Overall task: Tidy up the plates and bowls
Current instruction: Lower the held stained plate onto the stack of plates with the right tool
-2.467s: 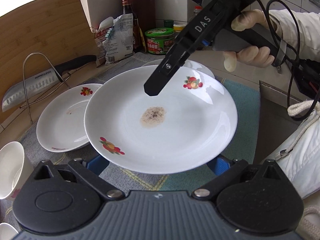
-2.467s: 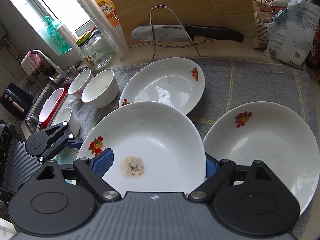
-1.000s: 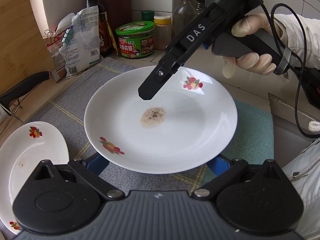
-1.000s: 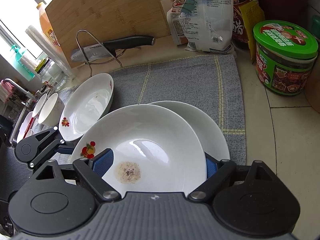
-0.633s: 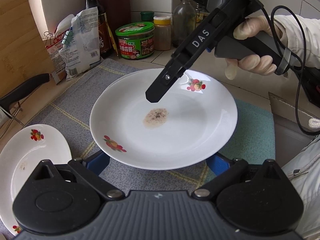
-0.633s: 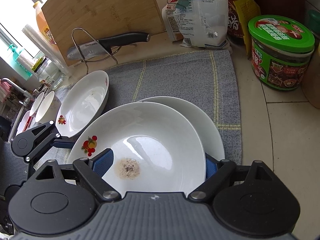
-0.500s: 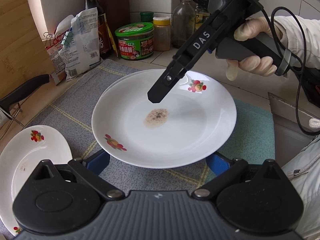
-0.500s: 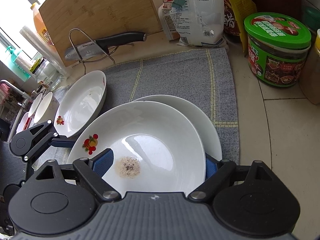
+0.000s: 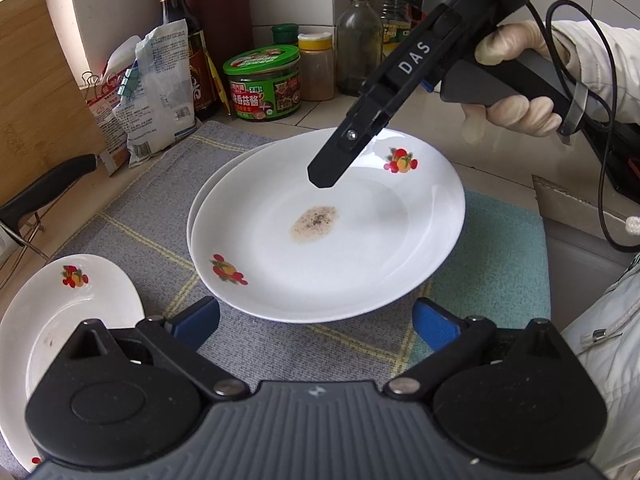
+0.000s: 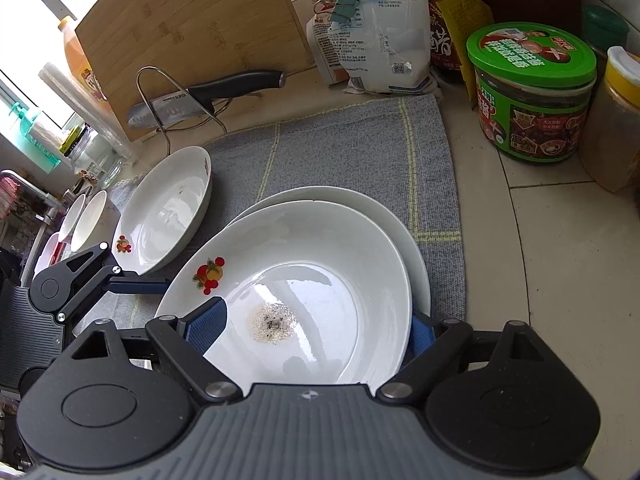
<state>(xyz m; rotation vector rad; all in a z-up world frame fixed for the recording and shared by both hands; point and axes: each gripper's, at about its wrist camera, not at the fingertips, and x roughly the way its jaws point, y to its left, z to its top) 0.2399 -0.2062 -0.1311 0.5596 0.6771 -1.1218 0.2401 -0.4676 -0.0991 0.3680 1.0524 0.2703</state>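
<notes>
- Left wrist: my left claw (image 9: 316, 320) is spread wide, clear of the stained plate (image 9: 328, 236), which sits on another plate (image 9: 200, 208) whose rim barely peeks out.
- Right wrist: my right claw (image 10: 316, 330) straddles that plate (image 10: 304, 292); pads partly hidden, so grip unclear.

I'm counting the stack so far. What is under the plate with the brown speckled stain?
Under the stained plate lies another white plate; only a crescent of its rim shows. Its centre is covered, and so is anything beneath it. Both sit over the grey mat.
</notes>
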